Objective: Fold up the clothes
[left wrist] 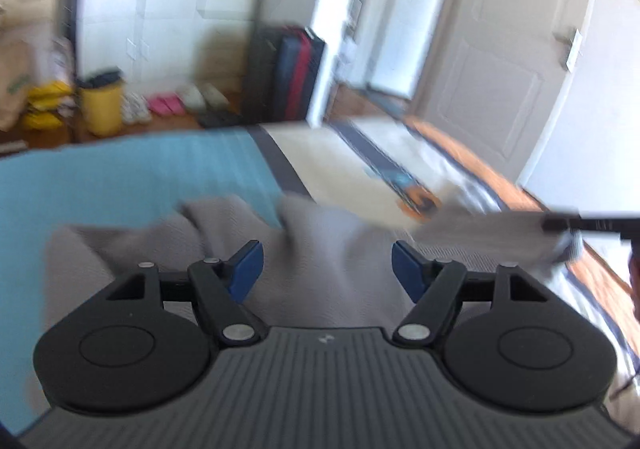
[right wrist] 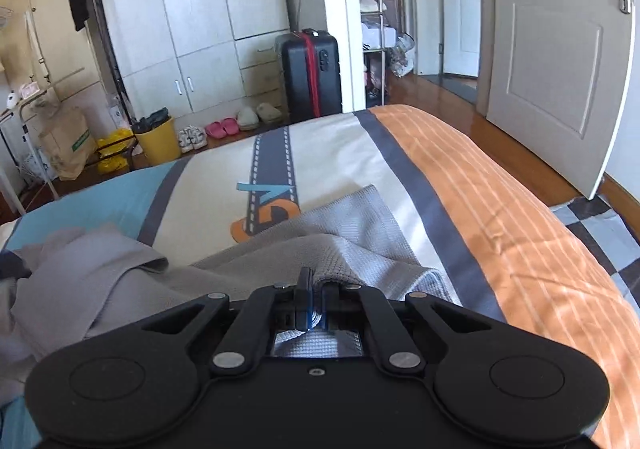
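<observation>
Striped bedspread in blue, cream and orange carries the grey waffle-knit garment, rumpled across the cream middle band and spilling onto the blue side. Right gripper is clenched on a raised fold of that garment's edge. Left gripper, blurred, has its blue pads spread with nothing pinched, loose cloth lying just ahead and below, so it looks nearer the free edge.

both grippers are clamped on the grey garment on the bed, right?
Not both. The left wrist view shows the left gripper open, nothing between its pads. Only the right gripper is clamped on the grey garment on the bed.
</observation>
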`<state>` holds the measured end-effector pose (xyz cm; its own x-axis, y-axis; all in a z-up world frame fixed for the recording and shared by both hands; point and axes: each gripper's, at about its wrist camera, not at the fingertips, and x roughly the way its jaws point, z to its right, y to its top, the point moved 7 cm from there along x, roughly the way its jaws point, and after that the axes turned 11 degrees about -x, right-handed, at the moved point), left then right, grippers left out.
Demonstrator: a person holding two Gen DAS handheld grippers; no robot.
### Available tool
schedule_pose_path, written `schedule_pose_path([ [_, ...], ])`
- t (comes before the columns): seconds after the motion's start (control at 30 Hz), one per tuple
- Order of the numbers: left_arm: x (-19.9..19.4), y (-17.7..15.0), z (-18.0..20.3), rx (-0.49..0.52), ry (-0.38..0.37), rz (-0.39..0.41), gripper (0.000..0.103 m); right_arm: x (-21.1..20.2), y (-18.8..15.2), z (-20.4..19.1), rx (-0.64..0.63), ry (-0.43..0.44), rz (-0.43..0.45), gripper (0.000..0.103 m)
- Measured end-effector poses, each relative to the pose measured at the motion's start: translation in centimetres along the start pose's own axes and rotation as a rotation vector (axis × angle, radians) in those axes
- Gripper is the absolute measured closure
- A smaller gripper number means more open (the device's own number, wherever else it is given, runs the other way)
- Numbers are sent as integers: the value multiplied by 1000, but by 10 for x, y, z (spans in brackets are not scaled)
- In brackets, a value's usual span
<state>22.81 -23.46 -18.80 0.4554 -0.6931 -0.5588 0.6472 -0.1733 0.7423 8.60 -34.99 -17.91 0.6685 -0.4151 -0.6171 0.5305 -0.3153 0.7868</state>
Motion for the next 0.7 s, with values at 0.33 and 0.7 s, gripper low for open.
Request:
schedule_pose_path([
  [0.33,14,-5,4,125,162,67,100,-11,0,1,95,118,2,98],
  [0.7,-59,8,15,72,180,277,100,-35,5,-12,89,223,3,98],
])
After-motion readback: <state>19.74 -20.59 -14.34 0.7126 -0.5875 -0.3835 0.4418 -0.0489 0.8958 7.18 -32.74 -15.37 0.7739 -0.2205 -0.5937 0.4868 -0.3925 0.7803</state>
